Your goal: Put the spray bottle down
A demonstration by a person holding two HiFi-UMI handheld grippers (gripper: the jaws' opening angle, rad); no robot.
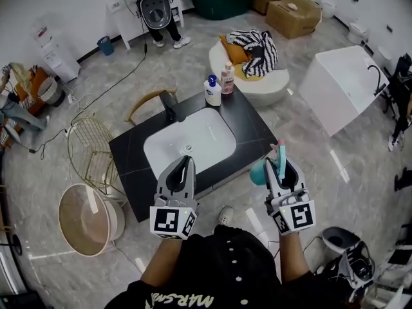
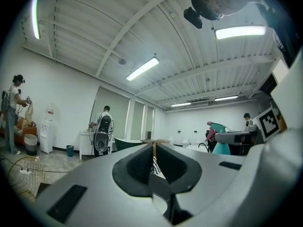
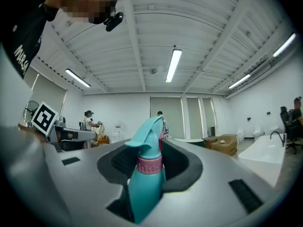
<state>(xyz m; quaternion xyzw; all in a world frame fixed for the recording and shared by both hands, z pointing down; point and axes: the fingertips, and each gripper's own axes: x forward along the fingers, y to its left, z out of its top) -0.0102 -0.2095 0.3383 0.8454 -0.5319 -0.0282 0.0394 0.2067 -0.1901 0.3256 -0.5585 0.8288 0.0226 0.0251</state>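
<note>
A teal spray bottle (image 1: 259,172) with a pink collar stands upright between the jaws of my right gripper (image 1: 281,166), which is shut on its neck. In the right gripper view the spray bottle (image 3: 147,176) fills the gap of the right gripper (image 3: 158,150), its nozzle rising above the pads. This gripper hangs just off the near right corner of the black counter (image 1: 257,131). My left gripper (image 1: 187,166) sits over the counter's front edge near the white basin, shut, with nothing in it. In the left gripper view the left gripper (image 2: 154,148) shows its pads meeting, with the spray bottle (image 2: 218,138) at the right.
The counter holds a white sink basin (image 1: 193,140), a black faucet (image 1: 169,105) and two pump bottles (image 1: 213,90) at its far corner. A gold wire basket (image 1: 93,150) and a round bin (image 1: 87,219) stand left. A white tub (image 1: 347,82) stands right.
</note>
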